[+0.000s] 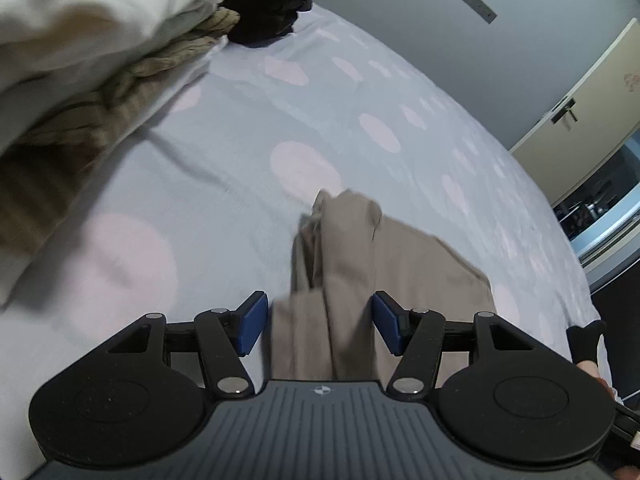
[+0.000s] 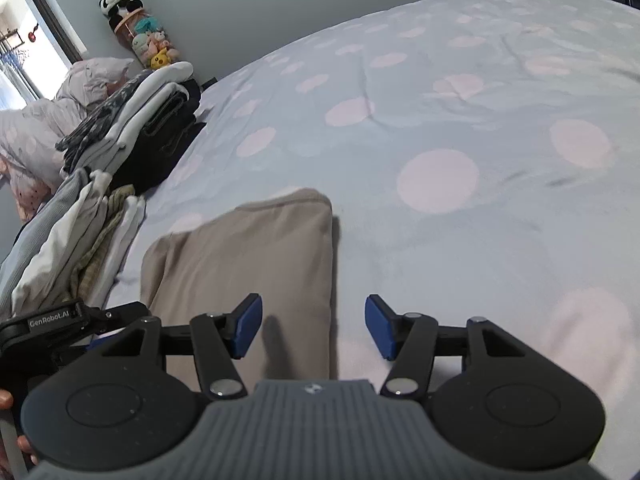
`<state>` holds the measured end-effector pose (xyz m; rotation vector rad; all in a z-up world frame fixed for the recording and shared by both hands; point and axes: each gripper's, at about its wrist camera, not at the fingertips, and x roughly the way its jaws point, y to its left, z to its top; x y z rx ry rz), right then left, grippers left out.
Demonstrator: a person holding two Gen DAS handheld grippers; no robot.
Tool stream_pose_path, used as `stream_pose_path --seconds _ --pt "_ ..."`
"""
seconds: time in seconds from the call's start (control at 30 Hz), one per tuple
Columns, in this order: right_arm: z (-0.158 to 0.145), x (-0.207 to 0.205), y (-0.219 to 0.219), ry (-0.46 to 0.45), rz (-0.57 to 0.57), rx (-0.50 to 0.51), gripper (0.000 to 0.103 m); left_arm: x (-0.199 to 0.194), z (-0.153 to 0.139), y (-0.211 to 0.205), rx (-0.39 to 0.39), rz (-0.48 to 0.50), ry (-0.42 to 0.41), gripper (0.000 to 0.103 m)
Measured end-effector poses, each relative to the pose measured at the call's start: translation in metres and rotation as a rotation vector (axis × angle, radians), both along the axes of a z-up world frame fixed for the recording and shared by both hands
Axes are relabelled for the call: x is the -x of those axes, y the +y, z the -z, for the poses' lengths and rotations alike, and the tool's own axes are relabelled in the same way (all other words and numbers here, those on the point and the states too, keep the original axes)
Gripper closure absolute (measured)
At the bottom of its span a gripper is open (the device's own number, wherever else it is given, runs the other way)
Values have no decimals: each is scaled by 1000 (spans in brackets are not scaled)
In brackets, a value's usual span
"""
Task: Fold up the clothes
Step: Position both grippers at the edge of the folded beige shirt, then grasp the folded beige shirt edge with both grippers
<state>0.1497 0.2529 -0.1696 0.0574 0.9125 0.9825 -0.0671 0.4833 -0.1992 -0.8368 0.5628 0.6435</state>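
In the left wrist view the left gripper [image 1: 316, 328] stood wide open, gripping nothing, with the tan garment [image 1: 348, 280] lying bunched between its fingers, its long axis running straight ahead on the bed [image 1: 224, 152]. In the right wrist view the right gripper [image 2: 314, 328] gaped empty too; the garment's flat, smooth right edge lay between its fingers.

I am seeing dim, cool, even light in both views. In the right wrist view, a window [image 2: 16, 40] at the far left is blowing out to white. The tan garment [image 2: 248, 264] is casting a soft shadow along its right edge on the bedspread [image 2: 460, 100]. In the left wrist view, the near stack of clothes [image 1: 80, 60] is smearing with blur. The fisheye is bowing the bed's edges.
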Motion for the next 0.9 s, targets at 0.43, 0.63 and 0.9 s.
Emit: stream_pose_path --seconds 0.43,0.63,0.9 --pt "30 -20 55 -86 -58 -37 69 -28 15 6 -91 48 -22 68" --pt "27 -12 63 -140 -84 -24 90 -26 3 -7 -155 33 -23 84" --pt "-20 25 49 -338 -99 -54 93 -12 -30 -33 -283 7 -49 88"
